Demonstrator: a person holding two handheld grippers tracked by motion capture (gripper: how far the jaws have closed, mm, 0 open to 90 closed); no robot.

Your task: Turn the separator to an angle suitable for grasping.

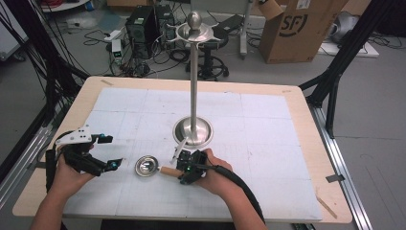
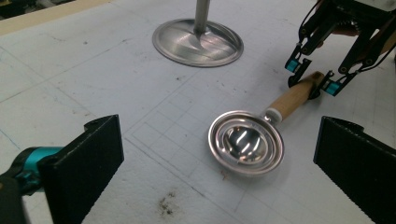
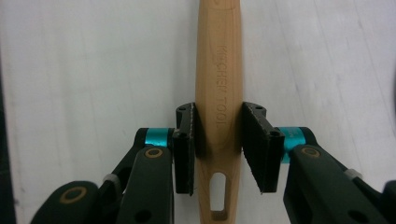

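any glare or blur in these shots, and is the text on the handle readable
High view: soft overall, the ladle bowl a bright blob. Left gripper view: sharp on the ladle, with glare streaks in its bowl and on the stand base; the near jaws look blurred. Right gripper view: the table washes out pale; the engraving on the wooden handle is faint, ending in "TOOL".

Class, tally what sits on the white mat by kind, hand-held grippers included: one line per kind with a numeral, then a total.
Metal stands with a round base: 1
Ladles with a wooden handle: 1
Hand-held grippers: 2 (left gripper, right gripper)
Total: 4
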